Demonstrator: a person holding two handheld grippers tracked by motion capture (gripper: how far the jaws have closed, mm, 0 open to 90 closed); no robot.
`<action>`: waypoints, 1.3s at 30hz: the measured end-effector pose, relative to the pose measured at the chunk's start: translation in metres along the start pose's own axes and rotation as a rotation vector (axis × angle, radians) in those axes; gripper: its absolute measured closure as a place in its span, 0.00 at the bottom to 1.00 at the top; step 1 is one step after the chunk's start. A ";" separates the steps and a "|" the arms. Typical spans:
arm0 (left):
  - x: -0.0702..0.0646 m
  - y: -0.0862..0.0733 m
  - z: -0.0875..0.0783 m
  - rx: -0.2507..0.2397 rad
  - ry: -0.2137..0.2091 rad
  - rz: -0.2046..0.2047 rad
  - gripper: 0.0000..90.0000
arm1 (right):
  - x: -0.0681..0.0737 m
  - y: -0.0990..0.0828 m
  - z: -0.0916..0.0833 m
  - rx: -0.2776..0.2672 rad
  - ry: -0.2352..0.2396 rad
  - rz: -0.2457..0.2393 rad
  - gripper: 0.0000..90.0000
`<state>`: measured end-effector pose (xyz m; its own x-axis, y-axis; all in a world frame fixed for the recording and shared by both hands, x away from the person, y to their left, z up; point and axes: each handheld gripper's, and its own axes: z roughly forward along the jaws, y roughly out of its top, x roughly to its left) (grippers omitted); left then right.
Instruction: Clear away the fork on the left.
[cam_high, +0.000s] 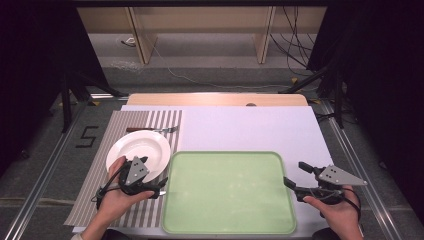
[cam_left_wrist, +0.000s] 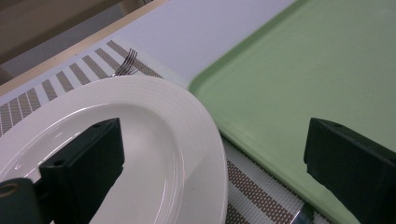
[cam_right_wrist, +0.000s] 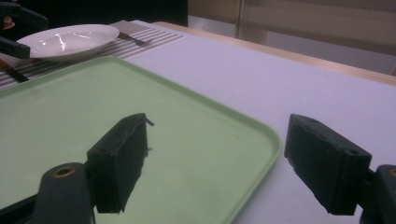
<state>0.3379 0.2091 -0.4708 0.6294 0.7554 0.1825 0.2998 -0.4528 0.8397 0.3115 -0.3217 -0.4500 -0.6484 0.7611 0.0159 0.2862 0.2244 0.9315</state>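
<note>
High view: my left gripper (cam_high: 150, 181) sits over the near edge of the white plate (cam_high: 142, 149), jaws spread wide, nothing clamped. The plate rests on the striped placemat (cam_high: 95, 190), just left of the green tray (cam_high: 227, 192). A fork (cam_high: 152, 129) lies on the mat beyond the plate. My right gripper (cam_high: 296, 176) hangs at the tray's right edge, jaws apart, holding nothing. Tray and mat lie on a pale sheet (cam_high: 250, 127) over the wooden table (cam_high: 215, 99).

Left gripper view: one jaw stands above the plate's (cam_left_wrist: 187, 121) bowl, the other above the tray (cam_left_wrist: 299, 70); the plate's rim lies in the gap between them, untouched. Fork tines (cam_left_wrist: 125, 64) show past the plate's far rim. Striped mat (cam_left_wrist: 247, 186) runs between plate and tray.

Right gripper view: one jaw is over the tray (cam_right_wrist: 70, 107), the other over the pale sheet (cam_right_wrist: 261, 79); the tray's corner edge runs between them, no contact that I can see. Plate (cam_right_wrist: 70, 39) far off at upper left, left gripper (cam_right_wrist: 16, 32) beside it.
</note>
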 end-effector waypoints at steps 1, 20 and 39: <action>0.001 0.000 0.000 -0.005 0.006 0.010 0.05 | 0.000 0.000 0.000 0.000 -0.001 0.000 0.25; 0.045 0.069 0.045 0.130 0.131 -0.195 0.74 | 0.000 0.000 0.001 0.007 -0.004 0.006 0.25; 0.093 0.095 0.129 0.432 0.087 -0.342 1.00 | 0.001 0.000 0.001 0.011 0.007 0.003 0.25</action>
<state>0.5173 0.1746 -0.4399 0.3885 0.9214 -0.0066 0.7549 -0.3142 0.5756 0.3119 -0.3206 -0.4506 -0.6520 0.7579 0.0214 0.2965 0.2289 0.9272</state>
